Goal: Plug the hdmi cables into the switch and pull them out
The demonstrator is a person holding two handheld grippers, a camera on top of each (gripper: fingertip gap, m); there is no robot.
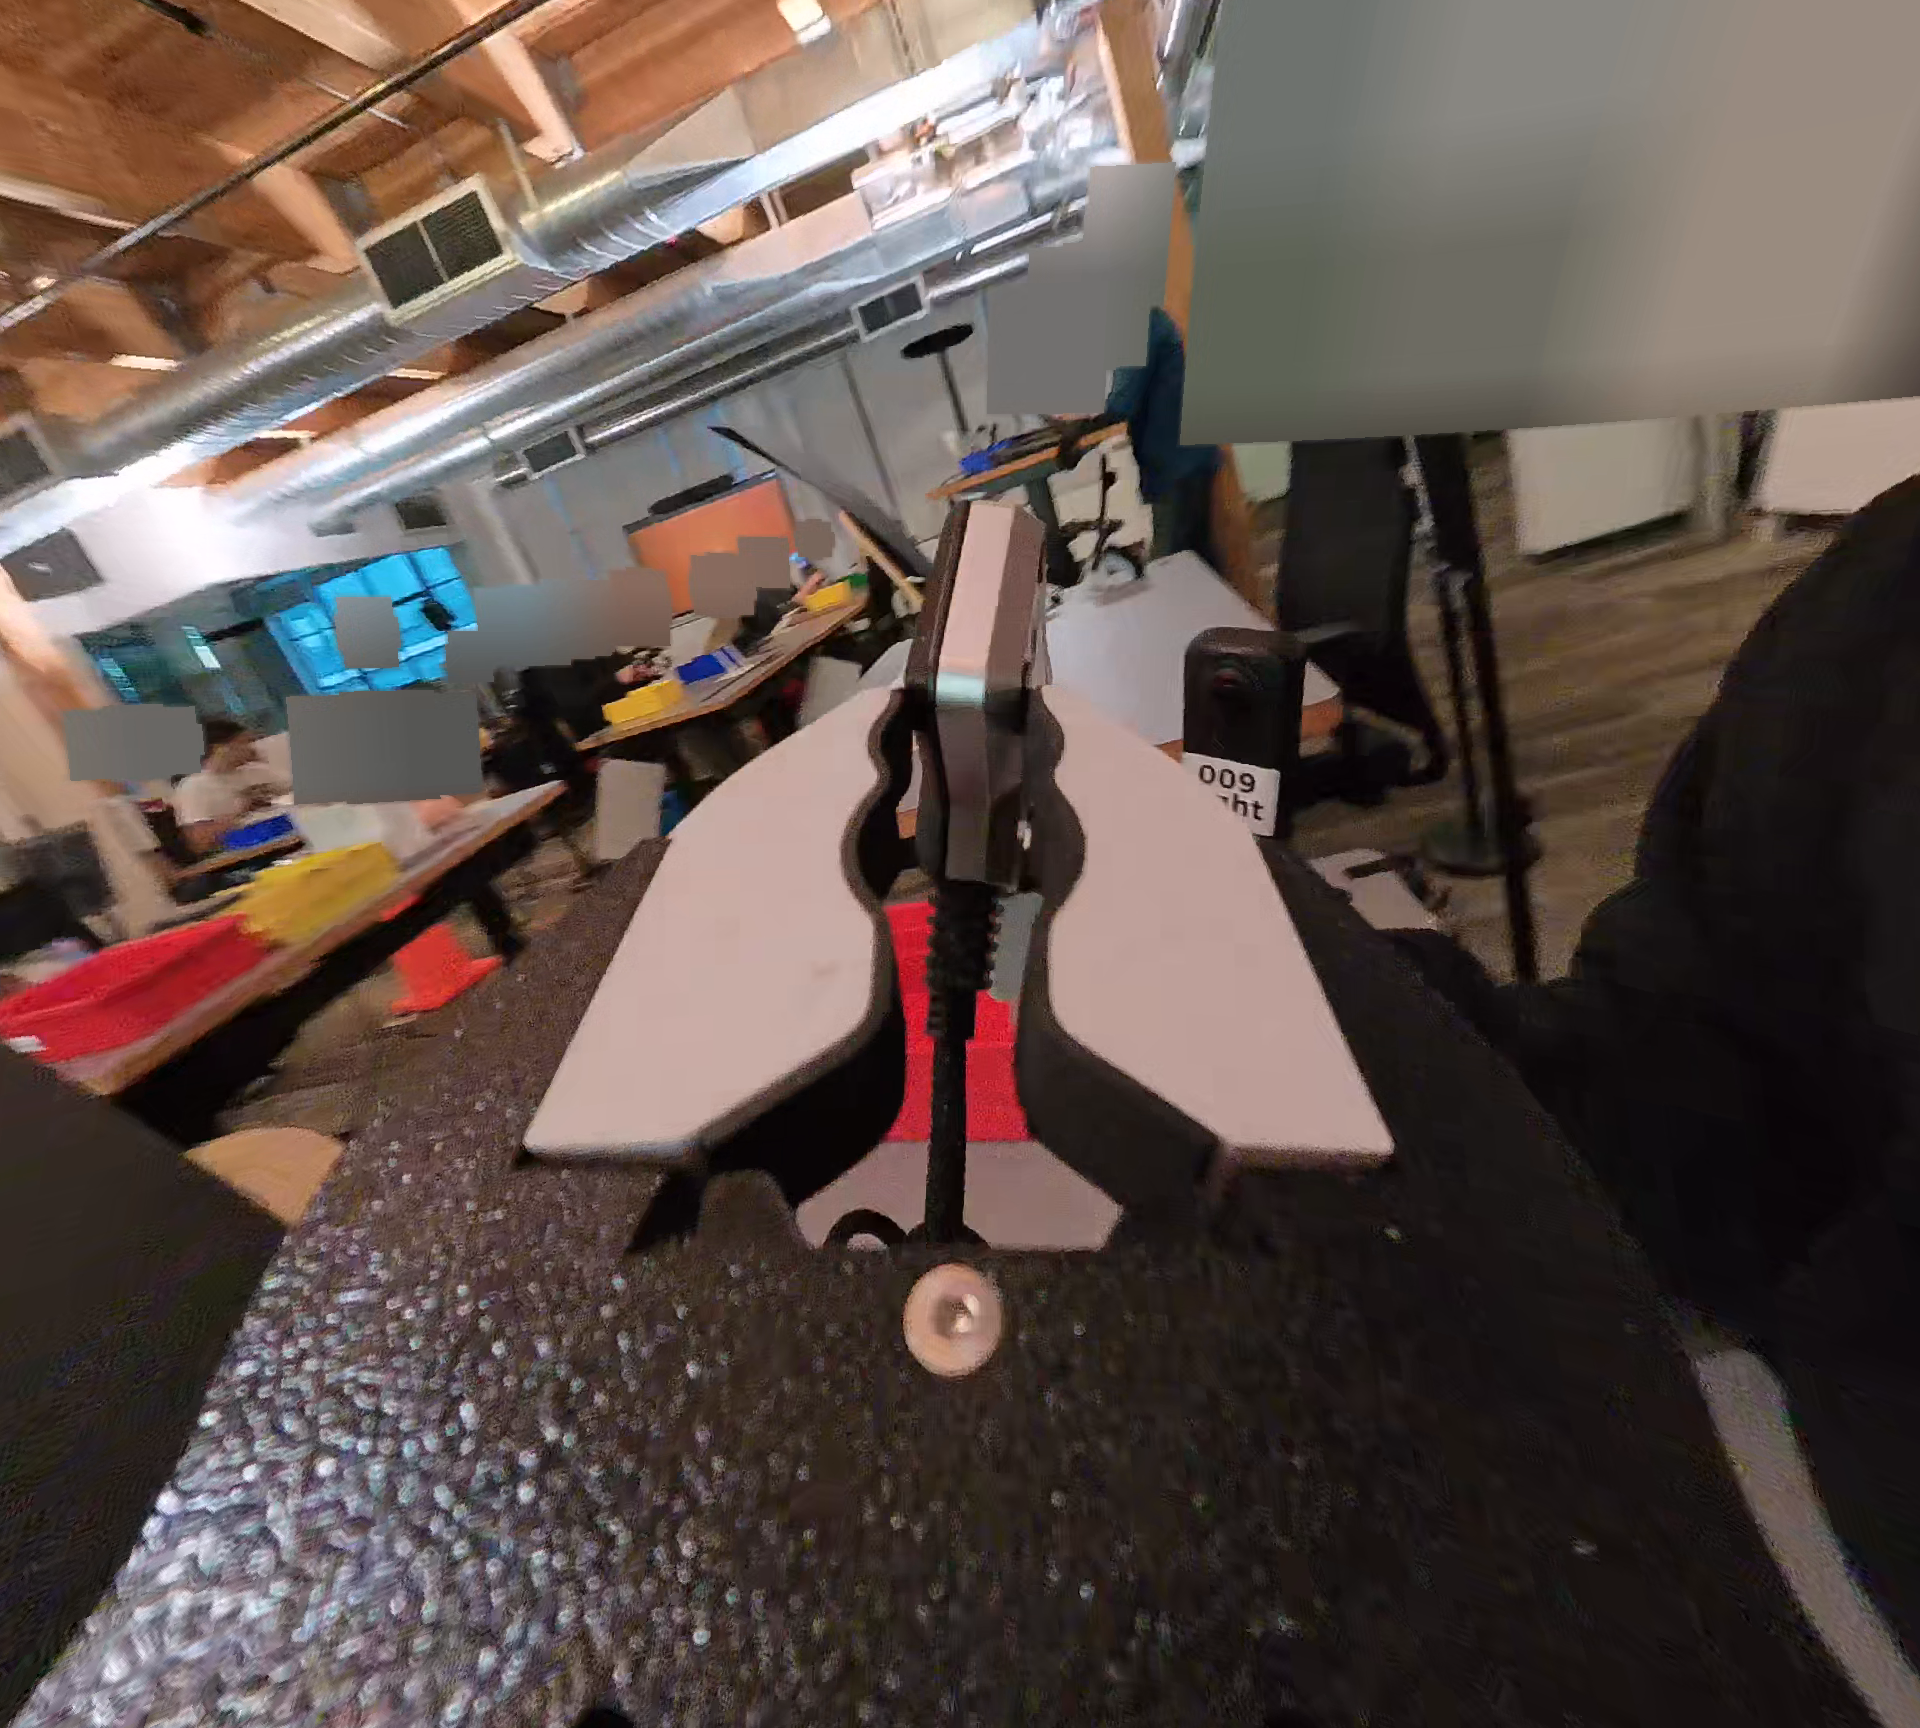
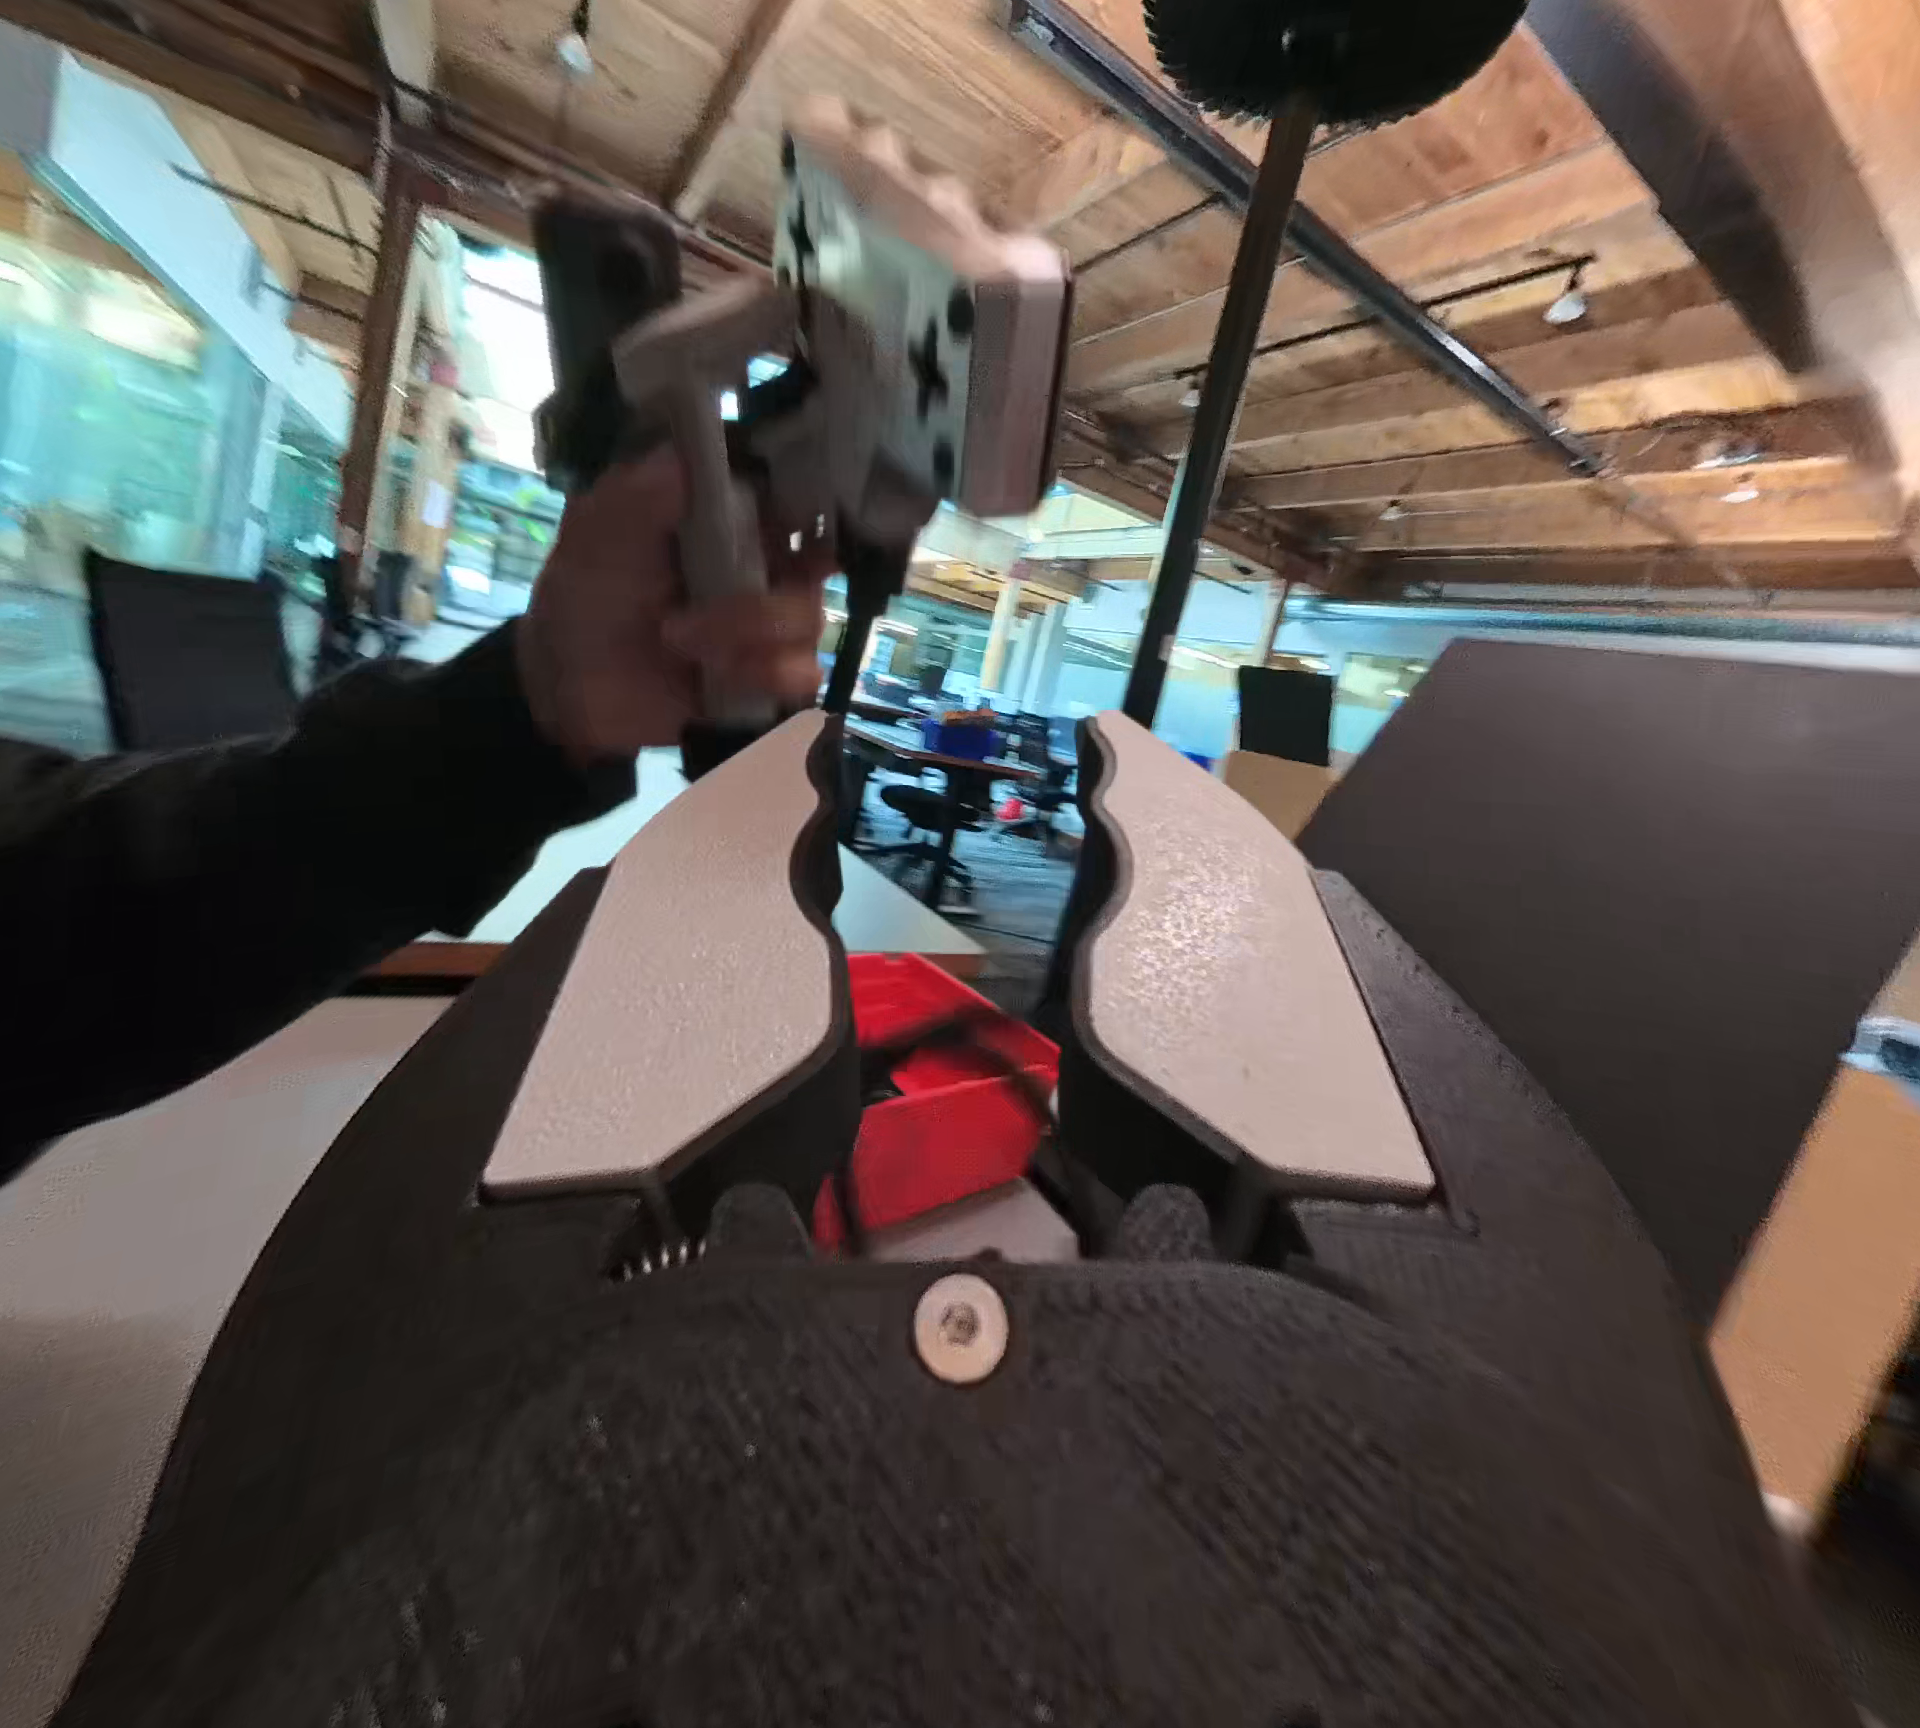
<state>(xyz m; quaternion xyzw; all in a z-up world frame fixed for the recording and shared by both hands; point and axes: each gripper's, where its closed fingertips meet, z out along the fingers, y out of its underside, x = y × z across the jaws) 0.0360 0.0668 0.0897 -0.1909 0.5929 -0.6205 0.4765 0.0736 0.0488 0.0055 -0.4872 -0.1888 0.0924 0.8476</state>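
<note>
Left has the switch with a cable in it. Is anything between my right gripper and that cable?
Nothing visible blocks it. The right gripper is open and empty, and the cable hangs from the switch in the left gripper just beyond the right gripper's left finger. A black stand rises to the right, off that path.

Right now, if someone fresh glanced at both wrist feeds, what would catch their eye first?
In the left wrist view, the left gripper is clamped on a flat black-and-silver HDMI switch box held upright, with a black braided cable trailing down between the fingers. In the right wrist view, the right gripper is open and empty. A bright red plastic bin lies below it.
</note>
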